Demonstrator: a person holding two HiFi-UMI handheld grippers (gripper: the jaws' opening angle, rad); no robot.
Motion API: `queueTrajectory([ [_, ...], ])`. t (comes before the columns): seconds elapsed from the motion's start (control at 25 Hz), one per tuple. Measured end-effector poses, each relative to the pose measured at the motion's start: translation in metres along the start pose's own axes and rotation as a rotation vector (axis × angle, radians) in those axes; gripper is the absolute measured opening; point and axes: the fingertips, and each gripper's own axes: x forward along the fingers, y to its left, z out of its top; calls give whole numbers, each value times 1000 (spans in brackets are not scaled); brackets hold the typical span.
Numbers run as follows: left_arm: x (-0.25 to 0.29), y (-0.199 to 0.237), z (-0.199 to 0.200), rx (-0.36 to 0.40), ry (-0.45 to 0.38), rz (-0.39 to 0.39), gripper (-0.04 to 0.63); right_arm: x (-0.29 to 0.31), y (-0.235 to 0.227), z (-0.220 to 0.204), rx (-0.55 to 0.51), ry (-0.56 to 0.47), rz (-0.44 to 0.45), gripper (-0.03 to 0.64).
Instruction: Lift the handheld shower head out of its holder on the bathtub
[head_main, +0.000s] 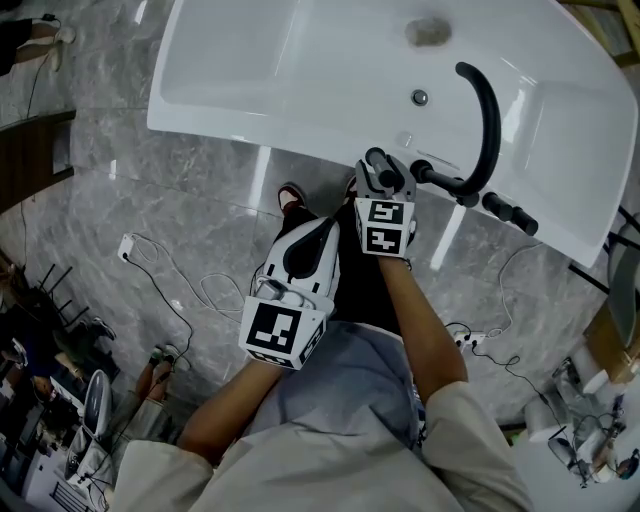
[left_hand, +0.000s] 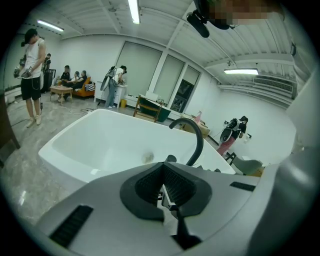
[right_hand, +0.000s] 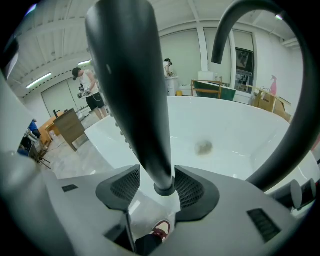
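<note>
The right gripper (head_main: 385, 183) is at the near rim of the white bathtub (head_main: 240, 105), just left of the base of the black curved spout (head_main: 490, 110); its jaws are closed on the handheld shower head (head_main: 381, 170), which shows there as a dark shape between the tips. In the right gripper view the right gripper (right_hand: 157, 182) has one ribbed pad on each side of the shower head's (right_hand: 132, 90) black handle; the handle stands upright and widens toward the top; its round lower end sits level with the pads, and the grey floor and a red-and-white shoe (right_hand: 160, 230) show below it; the holder itself cannot be made out. Beyond it lie the tub's basin (right_hand: 225, 120) with the drain (right_hand: 203, 146), and the spout (right_hand: 295, 115) arches over on the right.

The left gripper (head_main: 322, 228) is held nearer the person, to the left of the right one, over the grey marble floor (head_main: 150, 190) and apart from the tub; in its own view the left gripper (left_hand: 162, 182) has its jaws drawn almost together, only a narrow slit between them, with nothing gripped; past them are the tub (left_hand: 65, 140) and the spout (left_hand: 197, 137).
</note>
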Motion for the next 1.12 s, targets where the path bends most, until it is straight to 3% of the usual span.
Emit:
queueTrajectory([
  [0.2,0,10,-1,-2,1,8,4,6,-1,-2,-9,13,-19,219],
  [0.36,-3,21,1,-2,5,23,5,10,-3,0,-17,15,-43,150],
  [0.52,-2,25,-3,-13,9,29,5,9,-8,-2,-66,39,-63,147],
  [1.12,-10,39,-2,-49,10,38,3,3,-5,-6,-89,72,-104,144],
])
